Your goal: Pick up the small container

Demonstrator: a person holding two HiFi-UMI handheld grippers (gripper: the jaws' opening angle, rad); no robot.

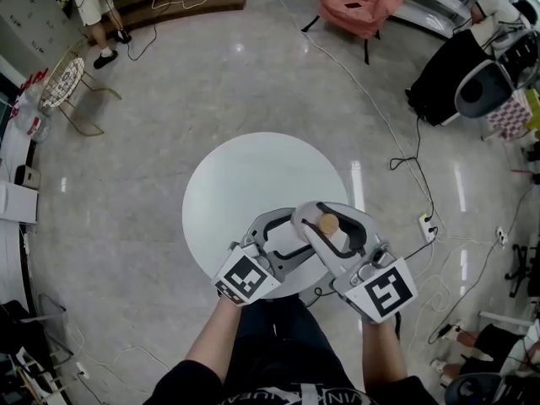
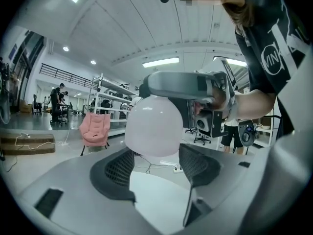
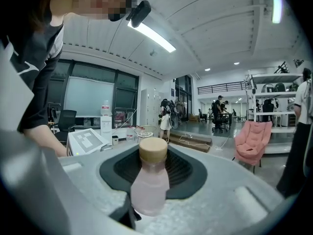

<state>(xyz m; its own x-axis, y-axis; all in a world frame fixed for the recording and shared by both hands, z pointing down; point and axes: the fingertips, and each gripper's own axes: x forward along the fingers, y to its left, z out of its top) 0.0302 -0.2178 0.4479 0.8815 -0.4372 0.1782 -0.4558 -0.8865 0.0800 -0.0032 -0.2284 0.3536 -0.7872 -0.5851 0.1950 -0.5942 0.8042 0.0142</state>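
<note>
The small container (image 1: 326, 224) is a pale pink bottle with a tan cap. My right gripper (image 1: 333, 230) is shut on it and holds it off the round white table (image 1: 245, 175), near the table's front edge. In the right gripper view the bottle (image 3: 149, 182) sits between the dark pads (image 3: 188, 173) with its cap pointing away from the camera. My left gripper (image 1: 291, 241) is close beside it on the left, jaws open. In the left gripper view the bottle's rounded base (image 2: 154, 126) hangs just beyond the open fingertips (image 2: 195, 163), which do not press on it.
A pink armchair (image 1: 363, 2) stands far behind the table. Cables and a power strip (image 1: 426, 226) lie on the floor to the right. A wire chair (image 1: 63, 83) is at the left, a black chair (image 1: 472, 78) at the upper right, and a person (image 1: 93, 7) stands at the top left.
</note>
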